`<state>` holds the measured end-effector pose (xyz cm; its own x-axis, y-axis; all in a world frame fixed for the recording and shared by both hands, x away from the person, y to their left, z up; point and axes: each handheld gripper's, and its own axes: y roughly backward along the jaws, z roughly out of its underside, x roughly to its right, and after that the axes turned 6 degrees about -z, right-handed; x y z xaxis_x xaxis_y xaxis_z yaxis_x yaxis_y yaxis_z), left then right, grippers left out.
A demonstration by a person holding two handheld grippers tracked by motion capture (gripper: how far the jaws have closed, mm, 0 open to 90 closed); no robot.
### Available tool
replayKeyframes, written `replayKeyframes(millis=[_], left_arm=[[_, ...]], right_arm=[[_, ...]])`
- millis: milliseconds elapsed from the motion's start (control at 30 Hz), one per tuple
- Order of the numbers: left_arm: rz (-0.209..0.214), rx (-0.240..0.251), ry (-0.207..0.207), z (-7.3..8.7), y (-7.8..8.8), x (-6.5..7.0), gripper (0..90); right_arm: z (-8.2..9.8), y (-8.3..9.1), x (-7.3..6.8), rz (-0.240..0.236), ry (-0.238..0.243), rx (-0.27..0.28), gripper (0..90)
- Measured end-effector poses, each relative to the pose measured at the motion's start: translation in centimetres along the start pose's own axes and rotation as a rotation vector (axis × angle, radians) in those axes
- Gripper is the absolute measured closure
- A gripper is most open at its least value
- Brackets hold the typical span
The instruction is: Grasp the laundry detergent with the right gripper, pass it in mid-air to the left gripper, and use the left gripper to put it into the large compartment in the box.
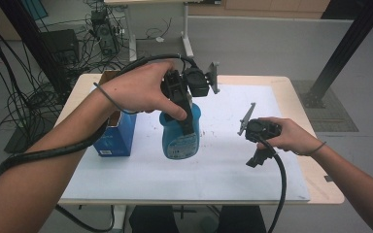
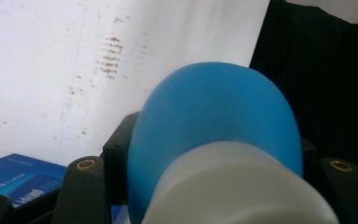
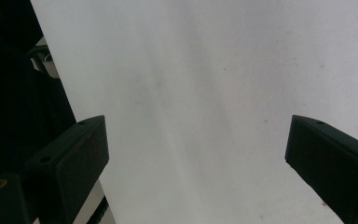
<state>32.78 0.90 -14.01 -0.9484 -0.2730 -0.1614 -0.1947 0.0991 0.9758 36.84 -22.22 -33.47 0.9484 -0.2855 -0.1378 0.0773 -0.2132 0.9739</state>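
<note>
Blue plastic is seen in two things on the table (image 1: 315, 189): one blue bottle (image 1: 179, 138) and one blue box (image 1: 116, 136). One white sheet (image 1: 233, 160) is spread over most of the tabletop, and faint brown specks are scattered on it. Two grippers are held, one in each hand.

From the high view, the bottle is found near the middle of the sheet, upright, with the left gripper (image 1: 187, 124) brought down over its top and the left hand (image 1: 143, 90) wrapped around the gripper body. The bottle's neck and cap are hidden there by the hand and the gripper. The box stands just beside the bottle, at the sheet's left edge, and its upper part is covered by the forearm.

In the left gripper view, the bottle's rounded blue shoulder (image 2: 214, 121) and a white cap (image 2: 237, 186) are shown close up and blurred, set between the two black jaws, which are closed against its sides. A corner of the box (image 2: 18, 182) is cut off at the lower left; its print cannot be read.

The right gripper (image 1: 260, 150) is held in the right hand (image 1: 289, 136) above the sheet's right part, well apart from the bottle. In the right gripper view, its jaws are spread wide with nothing between them, over bare white sheet (image 3: 205, 93).
</note>
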Motion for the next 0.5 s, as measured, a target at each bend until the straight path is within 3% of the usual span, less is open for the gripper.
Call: replayKeyframes(millis=[200, 333, 500], left_arm=[[-0.026, -0.029, 0.075, -0.2, 0.3, -0.2, 39.0], [-0.031, -0.058, 0.175, -0.2, 0.9, -0.7, 39.0], [-0.007, -0.032, 0.288, -0.1, 2.0, -1.6, 39.0]], right_arm=[[-0.2, -0.2, -0.1, 0.005, -0.004, -0.002, 6.1], [-0.1, -0.3, 0.0, 0.000, -0.006, 0.004, 6.1], [-0.1, -0.4, 0.0, -0.010, -0.005, 0.010, 5.9]])
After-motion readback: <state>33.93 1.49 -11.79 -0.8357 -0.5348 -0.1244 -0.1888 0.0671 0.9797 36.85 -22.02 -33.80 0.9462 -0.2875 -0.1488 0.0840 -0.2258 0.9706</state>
